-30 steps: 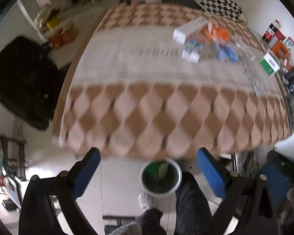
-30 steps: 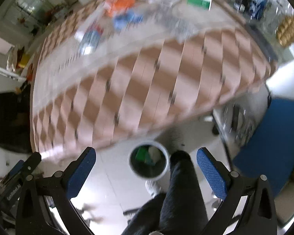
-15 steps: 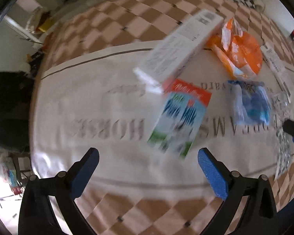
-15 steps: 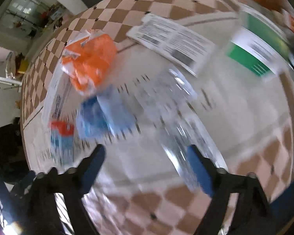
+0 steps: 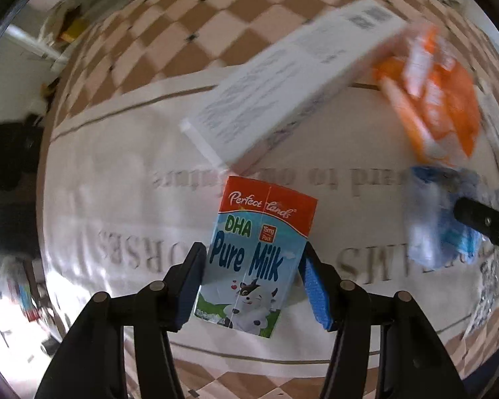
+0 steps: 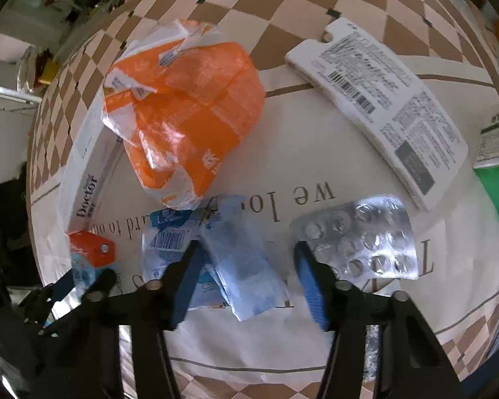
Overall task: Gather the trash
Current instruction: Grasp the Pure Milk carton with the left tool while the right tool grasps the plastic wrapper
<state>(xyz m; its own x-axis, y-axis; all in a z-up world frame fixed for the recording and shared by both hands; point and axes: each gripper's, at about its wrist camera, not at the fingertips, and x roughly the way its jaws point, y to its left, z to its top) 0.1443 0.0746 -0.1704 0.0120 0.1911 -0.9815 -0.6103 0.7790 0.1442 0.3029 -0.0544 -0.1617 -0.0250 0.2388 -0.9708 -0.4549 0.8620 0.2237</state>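
On the left, our left hand-held gripper [image 5: 251, 279] brackets the milk carton [image 5: 254, 259], lying flat on the counter [image 5: 123, 179]; the pads sit at its sides, though we cannot tell if they press yet. At one o'clock lies a white box [image 5: 292, 83]. Our right hand-held gripper [image 6: 248, 277] is spread, released, over the blue wrapper [image 6: 236, 266], the pill blister [image 6: 359, 239] at two o'clock.

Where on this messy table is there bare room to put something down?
Bare cloth lies left of the milk carton and the long white box. A smaller gap sits between the orange bag and the flat white pack. Around the blue wrapper and pill blister it's crowded.
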